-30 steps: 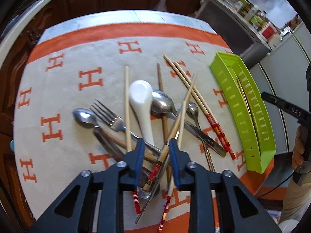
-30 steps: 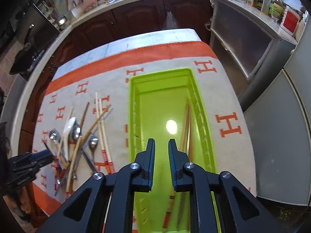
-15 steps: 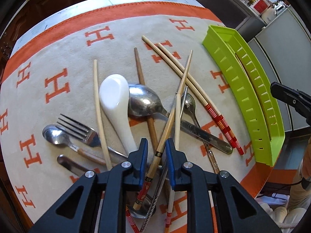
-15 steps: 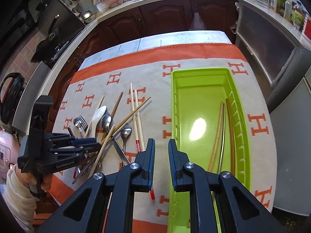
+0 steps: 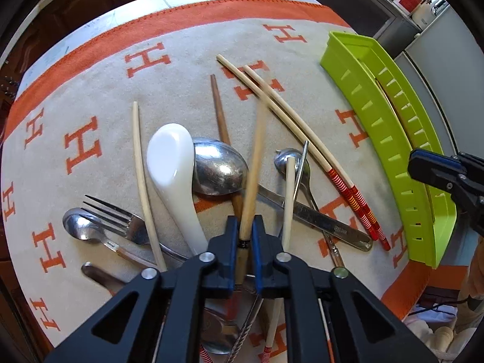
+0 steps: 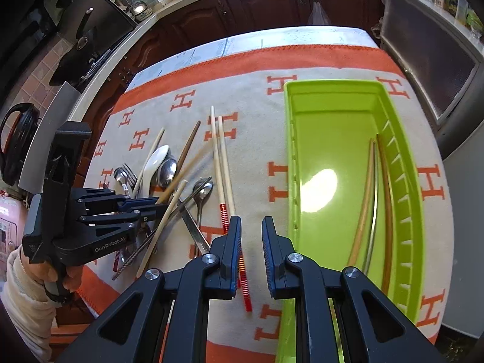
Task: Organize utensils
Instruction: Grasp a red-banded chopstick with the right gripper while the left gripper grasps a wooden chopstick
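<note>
On the beige cloth (image 5: 99, 96) lies a heap of utensils: a white ceramic spoon (image 5: 172, 157), a large metal spoon (image 5: 217, 169), a fork (image 5: 115, 217) and several chopsticks. My left gripper (image 5: 244, 220) points steeply down into the heap. Its jaws are closing, and the pads press on a tan chopstick (image 5: 255, 157), blurred, with its far end off the cloth. The right gripper (image 6: 251, 220) hovers over the cloth between a red-ended chopstick pair (image 6: 224, 166) and the green tray (image 6: 332, 115), jaws slightly apart with nothing between them.
The tray holds a few chopsticks (image 6: 363, 205) along its right wall. A small spoon (image 5: 290, 160) and a knife handle (image 5: 326, 224) lie under crossed sticks. Dark kitchen cabinets (image 6: 257, 9) stand beyond the table. A sleeved hand (image 6: 36, 275) holds the left gripper.
The left gripper came down onto the heap and closed on the tan chopstick, whose far end swung. The right gripper shifted left, from above the tray to above the cloth beside it.
</note>
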{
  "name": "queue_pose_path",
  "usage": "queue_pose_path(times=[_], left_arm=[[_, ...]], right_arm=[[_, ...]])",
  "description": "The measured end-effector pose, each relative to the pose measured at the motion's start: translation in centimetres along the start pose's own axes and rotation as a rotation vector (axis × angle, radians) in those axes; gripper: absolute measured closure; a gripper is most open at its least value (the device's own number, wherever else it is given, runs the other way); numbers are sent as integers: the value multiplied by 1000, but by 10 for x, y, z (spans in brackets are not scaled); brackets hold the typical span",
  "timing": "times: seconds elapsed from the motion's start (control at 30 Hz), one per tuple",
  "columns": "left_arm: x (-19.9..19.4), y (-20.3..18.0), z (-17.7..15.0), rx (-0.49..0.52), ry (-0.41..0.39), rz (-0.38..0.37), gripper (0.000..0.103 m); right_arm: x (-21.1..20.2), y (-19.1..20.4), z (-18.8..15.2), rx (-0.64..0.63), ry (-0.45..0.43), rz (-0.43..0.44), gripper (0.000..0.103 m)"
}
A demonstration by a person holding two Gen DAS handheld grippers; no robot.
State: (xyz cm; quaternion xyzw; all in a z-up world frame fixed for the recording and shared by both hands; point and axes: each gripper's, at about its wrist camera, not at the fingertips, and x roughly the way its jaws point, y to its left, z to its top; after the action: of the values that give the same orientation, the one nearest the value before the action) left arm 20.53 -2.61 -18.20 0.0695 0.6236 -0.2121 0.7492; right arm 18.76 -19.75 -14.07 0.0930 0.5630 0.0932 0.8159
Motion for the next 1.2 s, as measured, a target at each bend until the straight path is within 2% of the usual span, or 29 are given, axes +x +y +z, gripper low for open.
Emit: queue_pose_path(times=[0.3, 0.43, 0.57, 0.7, 0.8, 0.9, 1.1, 1.2], left_arm=[[-32, 6, -25, -114, -88, -22, 98], [-49, 11, -39, -153, -133, -42, 98], [-64, 17, -51, -180, -170, -64, 98], [-73, 21, -61, -201, -188, -98, 98], [-80, 24, -70, -205, -200, -123, 98], [-85, 27, -76, -210, -207, -144, 98], [-86, 35, -84, -223, -205, -167, 98], [-81, 38, -86, -232, -199, -177, 98]], right_arm=[[39, 11, 13, -9, 82, 31, 89], [64, 14, 21, -16, 130, 15, 90], [74, 20, 30, -49, 122, -34, 90], [81, 29, 37, -80, 140, -46, 90], [91, 39, 39, -97, 195, -27, 89], [96, 45, 45, -122, 189, -108, 88], [113, 56, 47, -172, 213, -166, 78], [117, 67, 43, -225, 196, -212, 79]])
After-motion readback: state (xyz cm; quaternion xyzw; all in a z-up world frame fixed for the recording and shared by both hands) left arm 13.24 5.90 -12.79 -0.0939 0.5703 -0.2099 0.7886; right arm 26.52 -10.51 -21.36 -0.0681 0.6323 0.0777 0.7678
